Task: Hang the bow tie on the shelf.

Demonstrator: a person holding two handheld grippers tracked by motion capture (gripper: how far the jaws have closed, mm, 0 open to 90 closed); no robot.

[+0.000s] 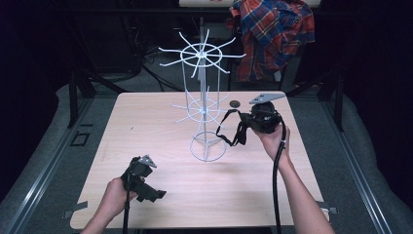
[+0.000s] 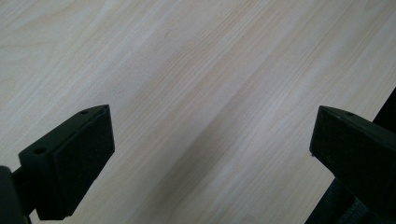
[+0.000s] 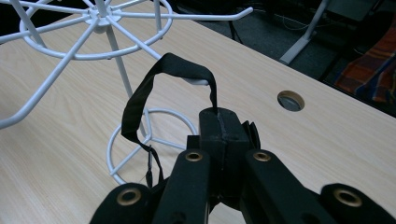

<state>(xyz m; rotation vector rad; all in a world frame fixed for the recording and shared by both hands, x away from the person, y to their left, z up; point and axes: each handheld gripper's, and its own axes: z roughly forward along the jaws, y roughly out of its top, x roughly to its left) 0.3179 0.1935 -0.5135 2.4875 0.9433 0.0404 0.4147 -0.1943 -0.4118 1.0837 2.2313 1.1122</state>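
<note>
While clamped on a black strap, right gripper held above the table, strap looping just beside the white wire rack. Left gripper spread wide, low over bare wood.

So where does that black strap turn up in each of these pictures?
High view: black strap hangs from the right tool, right of centre beside the white wire rack.
Left gripper view: not in it.
Right gripper view: strap loops up at centre.
Shared landmark: the rack's base ring.
</note>
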